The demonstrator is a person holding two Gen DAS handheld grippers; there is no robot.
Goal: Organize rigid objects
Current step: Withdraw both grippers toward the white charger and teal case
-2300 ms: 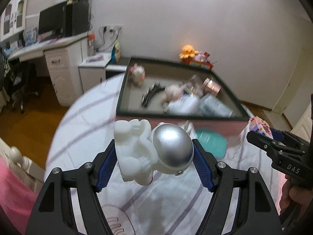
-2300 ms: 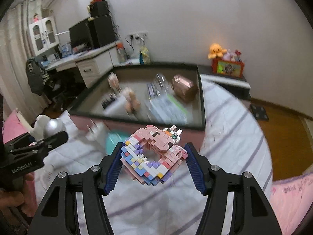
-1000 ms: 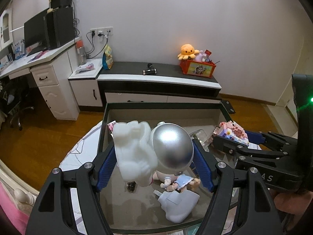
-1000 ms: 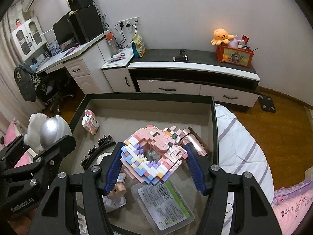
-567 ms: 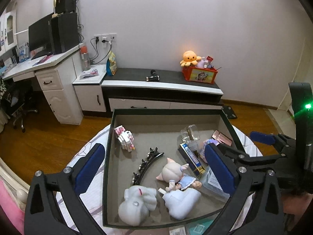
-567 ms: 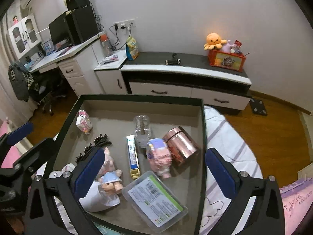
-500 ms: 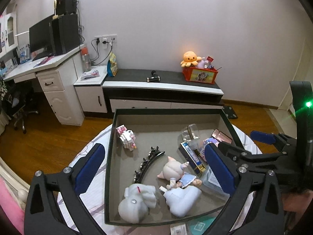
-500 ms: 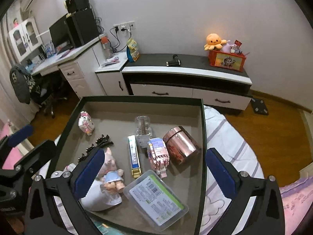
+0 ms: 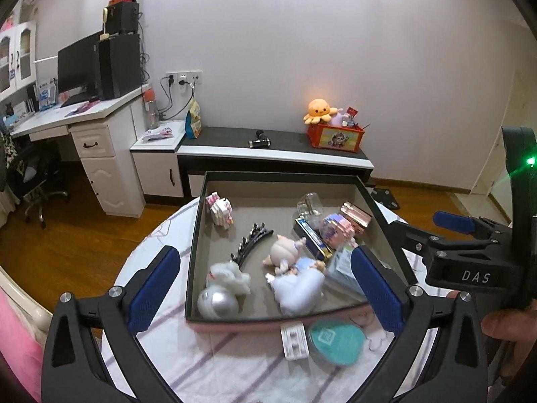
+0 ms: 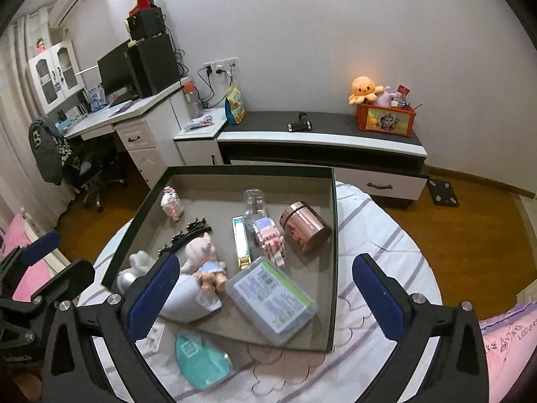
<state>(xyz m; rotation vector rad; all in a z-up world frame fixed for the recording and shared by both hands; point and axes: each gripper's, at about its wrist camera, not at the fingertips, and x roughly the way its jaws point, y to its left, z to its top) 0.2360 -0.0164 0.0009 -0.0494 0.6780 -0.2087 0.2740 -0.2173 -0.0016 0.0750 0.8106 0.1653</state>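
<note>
Both tongs gape wide and empty above the bed. The left tongs (image 9: 265,282) and right tongs (image 10: 261,285) frame the dark tray (image 9: 285,177). Two things lie outside it, just beside its near rim: a teal oval case (image 9: 335,337), long axis crosswise, and a white clip (image 9: 294,340). Both look nearer the left tongs.

Bare floor remains in the tray (image 10: 330,235) along its far wall and between the small block figure (image 10: 171,203) and the glass bottle (image 10: 254,203). The near half is crowded: astronaut figure (image 9: 220,290), doll (image 10: 203,258), plastic case (image 10: 271,295). On the bedspread (image 10: 376,362), a teal pouch (image 10: 201,359) lies just beside the tray's near wall.
</note>
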